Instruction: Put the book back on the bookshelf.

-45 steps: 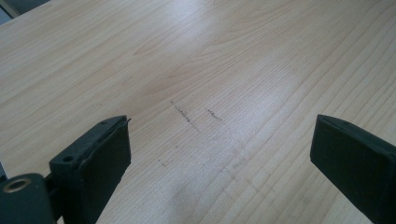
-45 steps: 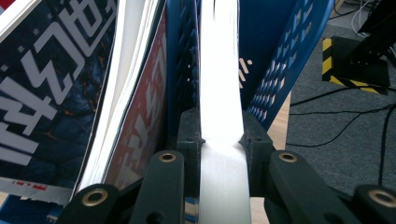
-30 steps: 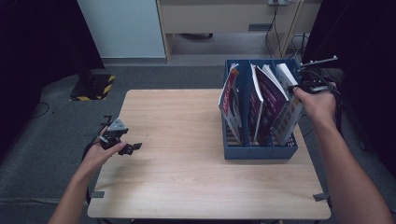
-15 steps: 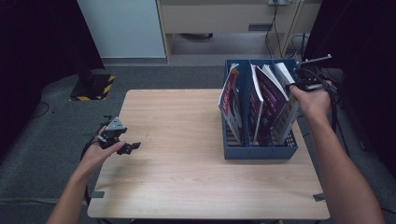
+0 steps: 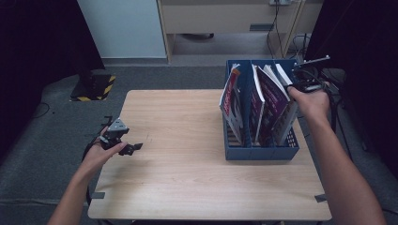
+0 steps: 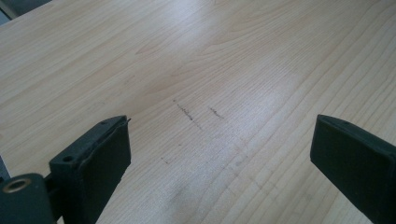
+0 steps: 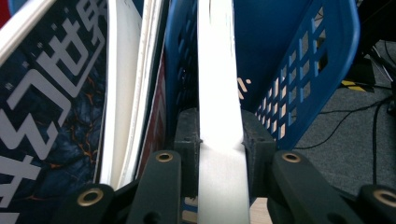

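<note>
One wooden table (image 5: pixel 197 183) carries a blue file rack (image 5: pixel 263 151) on its right side, compartments running near to far. Several books stand tilted inside; a dark purple-covered one (image 5: pixel 274 96) leans mid-rack. The white book (image 7: pixel 219 93) sits in the rightmost compartment, by the perforated wall. Right gripper (image 7: pixel 219 140): jaws have just been opening slightly, pads pressed against the white book's edge on both sides. Left gripper (image 6: pixel 219 158): near left of table, jaws wide apart over bare wood.

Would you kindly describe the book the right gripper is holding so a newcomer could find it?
Find the blue file rack at the table's right side. The book leans in its rightmost compartment, against the outer wall. Unlike its dark-covered neighbours, it shows a plain white edge pinched by the right gripper.
</note>
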{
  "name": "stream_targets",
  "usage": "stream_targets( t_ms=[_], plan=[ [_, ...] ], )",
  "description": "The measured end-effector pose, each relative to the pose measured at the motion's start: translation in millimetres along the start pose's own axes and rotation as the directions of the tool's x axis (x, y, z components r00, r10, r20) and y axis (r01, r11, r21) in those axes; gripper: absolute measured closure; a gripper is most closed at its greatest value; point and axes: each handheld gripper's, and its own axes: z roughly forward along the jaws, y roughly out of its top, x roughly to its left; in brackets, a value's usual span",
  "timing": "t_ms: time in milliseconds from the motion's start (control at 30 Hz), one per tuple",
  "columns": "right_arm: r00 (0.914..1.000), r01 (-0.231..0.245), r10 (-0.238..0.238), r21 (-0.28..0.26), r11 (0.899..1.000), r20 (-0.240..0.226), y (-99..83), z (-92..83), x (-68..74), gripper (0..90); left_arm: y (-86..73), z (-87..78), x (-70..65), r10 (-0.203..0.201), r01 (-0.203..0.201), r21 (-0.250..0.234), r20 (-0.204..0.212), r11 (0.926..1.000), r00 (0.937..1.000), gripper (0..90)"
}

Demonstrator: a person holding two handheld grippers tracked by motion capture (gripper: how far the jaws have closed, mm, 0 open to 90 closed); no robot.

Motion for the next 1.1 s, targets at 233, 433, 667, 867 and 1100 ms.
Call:
stream_targets(
  t_ms=[233,433,667,867,1100],
  plan=[
    [0.9998,0.002,-0.002,-0.007,1.000,-0.021,1.4,-6.7,-2.9,68.5,-0.5,0.4,-0.2,-0.003,0.003,-0.001,0.000,1.0000,1.0000,4.9],
    [0.9993,0.008,-0.008,-0.022,1.000,-0.037,1.0,-10.4,-3.5,63.5,0.5,0.7,-0.9,0.001,-0.001,0.001,-0.001,1.0000,1.0000,4.9],
    [0.9992,-0.005,0.003,-0.038,0.999,-0.039,1.3,-14.1,-5.8,57.0,2.1,1.1,-1.6,0.003,-0.003,0.001,-0.001,1.0000,1.0000,4.9],
    [0.9990,-0.008,0.004,-0.076,0.997,-0.045,2.3,-21.6,-8.6,52.4,2.6,3.3,-2.7,0.003,-0.003,0.006,-0.002,1.0000,1.0000,4.8],
    [0.9981,-0.012,0.005,-0.126,0.992,-0.061,1.8,-29.5,-10.8,47.6,4.2,6.1,-5.7,0.015,-0.015,0.011,-0.002,0.9998,0.9999,4.8]
  ],
)
